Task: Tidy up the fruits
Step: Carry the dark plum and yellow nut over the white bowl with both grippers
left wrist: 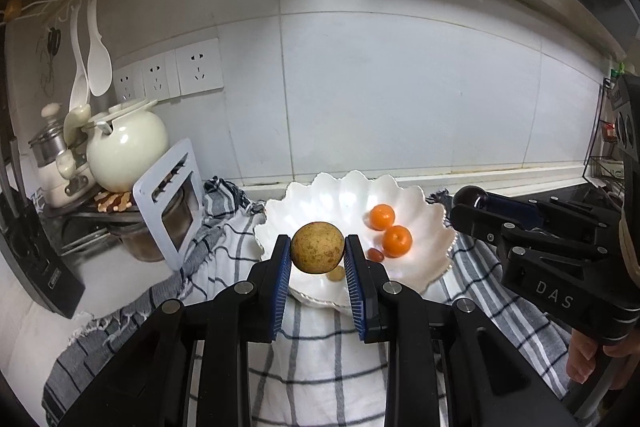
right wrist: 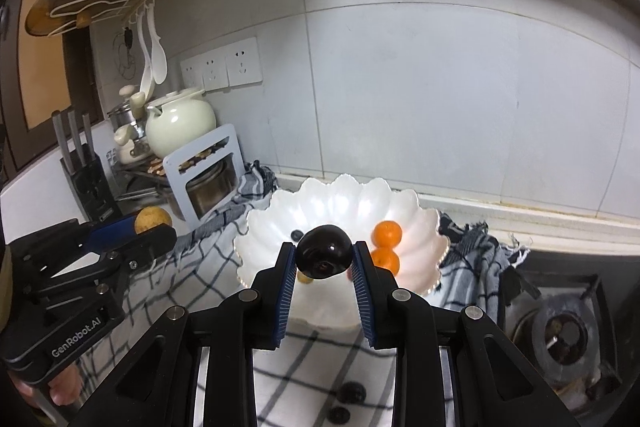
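Note:
A white scalloped bowl (left wrist: 424, 263) stands on a checked cloth and holds two small oranges (left wrist: 396, 239), a small red fruit (left wrist: 375, 255) and a small tan fruit (left wrist: 335, 275). My left gripper (left wrist: 317, 251) is shut on a speckled tan round fruit (left wrist: 317, 246), held above the bowl's near left rim. My right gripper (right wrist: 325, 255) is shut on a dark purple plum (right wrist: 325, 255), held over the bowl's (right wrist: 416, 219) near side. In the right wrist view the oranges (right wrist: 386, 234) lie at the bowl's right, and a small dark fruit (right wrist: 296, 235) lies inside.
Two dark fruits (right wrist: 352, 393) lie on the checked cloth (right wrist: 320, 367) in front of the bowl. A cream teapot (left wrist: 126, 147), a glass jar behind a grey rack (left wrist: 168, 203) and a knife block (right wrist: 86, 171) stand at the left. A gas burner (right wrist: 564, 339) is at the right.

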Tool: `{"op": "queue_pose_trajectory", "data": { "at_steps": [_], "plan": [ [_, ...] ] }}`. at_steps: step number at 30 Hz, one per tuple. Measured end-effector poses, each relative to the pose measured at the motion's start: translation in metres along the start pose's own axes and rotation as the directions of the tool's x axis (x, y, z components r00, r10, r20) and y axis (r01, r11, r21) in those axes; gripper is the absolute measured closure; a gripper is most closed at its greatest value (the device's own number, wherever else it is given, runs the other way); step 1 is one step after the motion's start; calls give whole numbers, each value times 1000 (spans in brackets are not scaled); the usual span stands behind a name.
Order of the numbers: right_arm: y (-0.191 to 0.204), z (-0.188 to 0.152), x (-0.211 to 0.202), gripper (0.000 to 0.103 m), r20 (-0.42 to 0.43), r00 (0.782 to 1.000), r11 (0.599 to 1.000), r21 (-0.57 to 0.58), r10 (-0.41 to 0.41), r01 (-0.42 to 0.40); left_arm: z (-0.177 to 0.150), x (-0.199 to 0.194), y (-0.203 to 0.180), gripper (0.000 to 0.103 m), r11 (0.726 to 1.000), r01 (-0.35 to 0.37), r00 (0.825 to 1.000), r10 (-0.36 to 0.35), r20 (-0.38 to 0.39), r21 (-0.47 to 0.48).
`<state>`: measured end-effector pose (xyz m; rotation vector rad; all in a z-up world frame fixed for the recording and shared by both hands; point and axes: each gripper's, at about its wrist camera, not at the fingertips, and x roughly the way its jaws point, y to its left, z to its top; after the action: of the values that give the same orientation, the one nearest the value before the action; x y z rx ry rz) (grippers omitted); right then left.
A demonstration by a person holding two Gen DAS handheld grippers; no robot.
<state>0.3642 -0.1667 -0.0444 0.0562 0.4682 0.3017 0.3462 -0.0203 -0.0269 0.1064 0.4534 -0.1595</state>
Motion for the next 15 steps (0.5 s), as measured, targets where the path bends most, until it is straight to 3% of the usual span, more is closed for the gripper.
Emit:
{"op": "queue_pose_trajectory", "data": {
  "at_steps": [15],
  "plan": [
    [-8, 32, 57, 73, -50, 999, 1000, -20, 16, -17, 27, 47, 12, 76, 1000, -11, 1000, 11, -28, 2]
  ]
}}
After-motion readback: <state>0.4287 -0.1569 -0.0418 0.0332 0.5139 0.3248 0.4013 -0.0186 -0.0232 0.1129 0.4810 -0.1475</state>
